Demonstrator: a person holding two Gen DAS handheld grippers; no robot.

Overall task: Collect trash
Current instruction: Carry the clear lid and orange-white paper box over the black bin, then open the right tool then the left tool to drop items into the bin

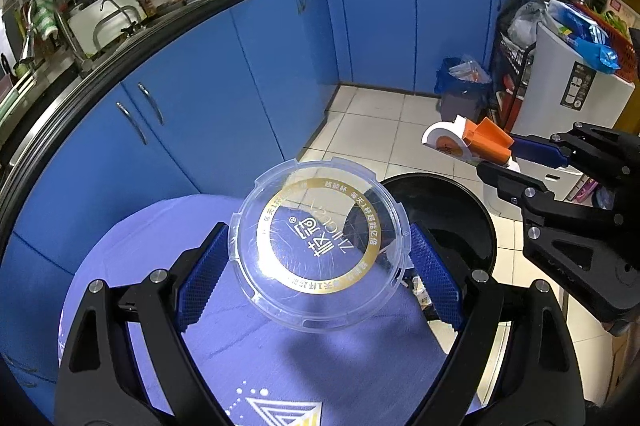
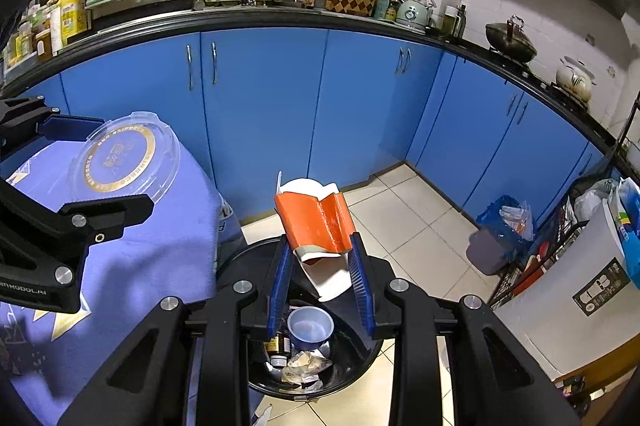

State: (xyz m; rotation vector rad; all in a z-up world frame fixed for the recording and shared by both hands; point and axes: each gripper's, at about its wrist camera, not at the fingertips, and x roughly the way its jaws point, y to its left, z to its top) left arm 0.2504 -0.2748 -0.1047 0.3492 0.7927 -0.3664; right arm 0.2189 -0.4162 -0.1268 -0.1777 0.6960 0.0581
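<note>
My left gripper (image 1: 320,266) is shut on a round clear plastic lid (image 1: 320,242) with a gold printed ring. It holds the lid by its rim above the purple-clothed table (image 1: 152,258), beside the black trash bin (image 1: 460,194). My right gripper (image 2: 320,262) is shut on a crushed orange-and-white paper cup (image 2: 312,222) directly over the open bin (image 2: 244,258). The bin holds a pale blue cup (image 2: 310,326), a brown bottle and crumpled wrappers. The left wrist view shows the right gripper (image 1: 500,158) with the cup (image 1: 476,140). The right wrist view shows the left gripper (image 2: 96,166) and lid (image 2: 120,158).
Blue cabinets (image 2: 260,106) under a cluttered black counter curve around the tiled floor (image 2: 400,218). A small grey bin with a blue bag (image 2: 496,238) stands in the far corner. A white appliance (image 2: 580,290) and a wire rack are on the right.
</note>
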